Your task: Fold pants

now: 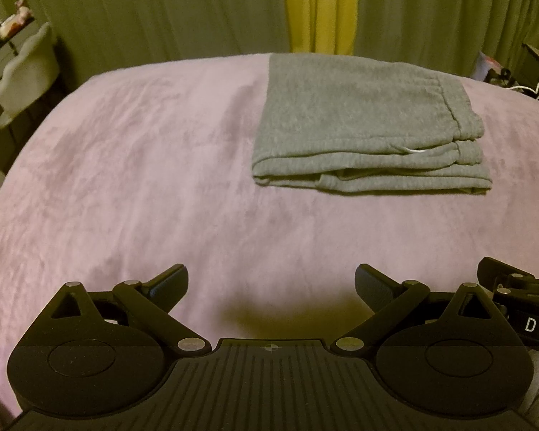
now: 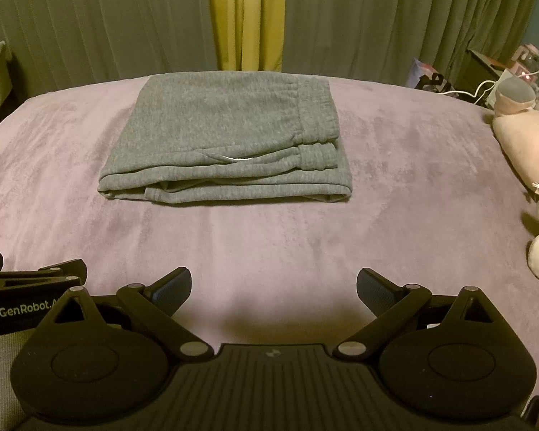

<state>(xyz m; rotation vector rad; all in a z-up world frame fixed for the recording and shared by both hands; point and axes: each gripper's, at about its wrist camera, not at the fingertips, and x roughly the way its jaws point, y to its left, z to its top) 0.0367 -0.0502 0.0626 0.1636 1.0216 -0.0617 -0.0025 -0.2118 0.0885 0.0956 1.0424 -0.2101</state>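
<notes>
While the grey pants (image 2: 222,140) lie folded in a stack on the bed (image 2: 269,237), well ahead of both tools, left tool (image 1: 271,283) and right tool (image 2: 273,285) hover spread apart, empty; any nudge could spill the loose layers.

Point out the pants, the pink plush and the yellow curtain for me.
pants (image 2: 226,133), right wrist view, top folded layer.
pink plush (image 2: 521,140), right wrist view, its body.
yellow curtain (image 1: 319,7), left wrist view, middle strip.
</notes>
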